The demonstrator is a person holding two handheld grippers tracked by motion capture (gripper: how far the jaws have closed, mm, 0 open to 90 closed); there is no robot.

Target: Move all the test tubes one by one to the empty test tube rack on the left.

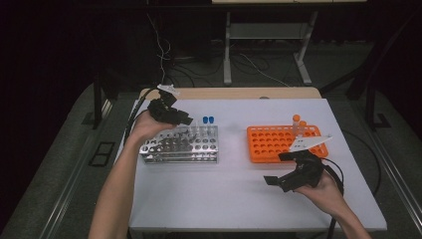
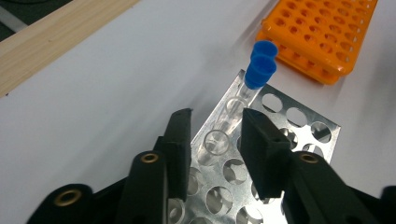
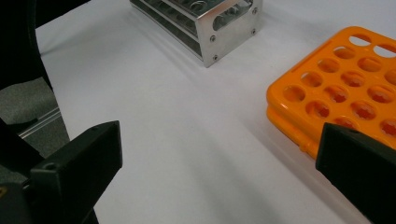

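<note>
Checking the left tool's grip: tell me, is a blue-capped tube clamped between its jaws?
No: the left tool hangs over the metal rack; the blue-capped tubes stand beyond it.

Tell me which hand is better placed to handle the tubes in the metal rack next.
Left. The left tool sits directly over the metal rack, its jaws flanking an uncapped clear tube. The right tool hangs wide open over bare table by the orange rack.

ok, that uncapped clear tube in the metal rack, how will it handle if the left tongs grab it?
The clear tube looks thin-walled and empty, so probably light and easily crushed. Its smooth, glossy wall may slip between the left tongs. Seated upright in the metal rack, it likely won't tip; lying on the table it would probably roll.
</note>
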